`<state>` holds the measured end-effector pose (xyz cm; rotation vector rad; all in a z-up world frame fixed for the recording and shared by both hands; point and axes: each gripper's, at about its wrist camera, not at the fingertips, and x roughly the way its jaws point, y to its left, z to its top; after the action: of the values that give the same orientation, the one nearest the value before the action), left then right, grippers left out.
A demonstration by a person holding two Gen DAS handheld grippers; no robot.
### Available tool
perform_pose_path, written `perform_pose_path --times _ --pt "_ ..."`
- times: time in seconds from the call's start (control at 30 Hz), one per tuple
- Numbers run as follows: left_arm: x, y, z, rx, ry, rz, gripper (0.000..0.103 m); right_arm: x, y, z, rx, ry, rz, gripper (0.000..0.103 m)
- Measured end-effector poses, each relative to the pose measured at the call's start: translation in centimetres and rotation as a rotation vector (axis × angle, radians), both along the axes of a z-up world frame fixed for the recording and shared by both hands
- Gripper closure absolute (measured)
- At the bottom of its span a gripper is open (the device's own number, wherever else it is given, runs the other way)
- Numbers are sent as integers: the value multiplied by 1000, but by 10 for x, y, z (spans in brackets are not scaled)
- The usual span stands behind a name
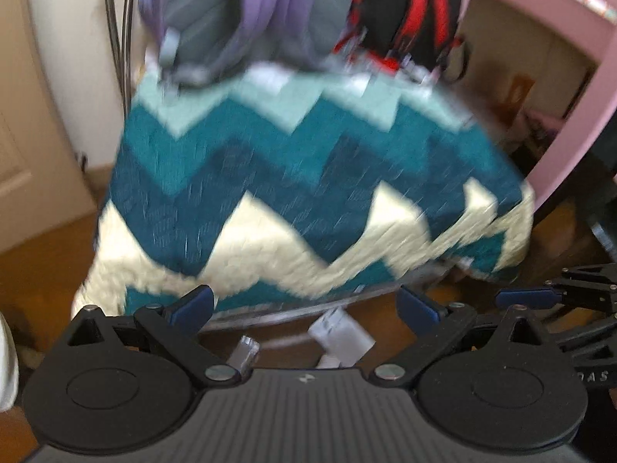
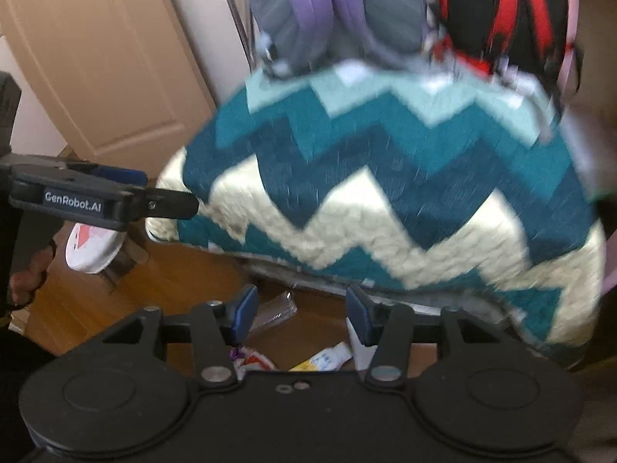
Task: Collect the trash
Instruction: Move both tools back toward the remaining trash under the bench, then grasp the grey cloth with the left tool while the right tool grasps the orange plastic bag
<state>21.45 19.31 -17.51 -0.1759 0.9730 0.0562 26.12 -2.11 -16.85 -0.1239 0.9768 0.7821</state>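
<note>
Trash strewn on the wooden floor, close beneath both claws and in front of the blanket's lower edge. Below the left gripper, a white wrapper and a smaller silvery scrap, blurred, neither touched. Jaws spread wide, nothing between the blue pads. Below the right gripper, a silvery foil wrapper, a white and yellow packet, a crumpled wrapper with purple and orange print and a white piece partly hidden behind the right finger. Jaws parted here too, released, gripping nothing, no pad pressing on any litter.

Seen from the right wrist, left gripper at the left edge, level and marked with white lettering, a hand on its handle lower down. Just behind it, a round white object with a pink mark, standing on the floor; what it is, not clear.

Farther back, a chevron blanket in teal, dark blue, pale aqua and cream, draped over something bulky, hem hanging near the floor above a grey edge. Beyond and above, a grey and purple backpack beside a black and red backpack, both hanging, against thin metal rods. To the left, a beige panelled door. To the right in the left wrist view, a pink frame.
</note>
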Motion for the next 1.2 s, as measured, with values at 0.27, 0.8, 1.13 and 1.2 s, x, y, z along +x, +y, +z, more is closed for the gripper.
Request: perform_pose_path --times 0.27,0.8,1.13,1.2 --pt "16 8 -122 64 241 -138 2 29 22 -124 -108 207 -24 53" --pt "17 -15 -324 -1 660 -318 3 44 25 -324 -334 554 -100 53" --pt "19 -34 -384 -39 735 -377 20 54 32 -377 -361 654 -116 53" --pt "19 -37 -392 -37 747 -387 31 54 36 -387 -370 658 -111 54"
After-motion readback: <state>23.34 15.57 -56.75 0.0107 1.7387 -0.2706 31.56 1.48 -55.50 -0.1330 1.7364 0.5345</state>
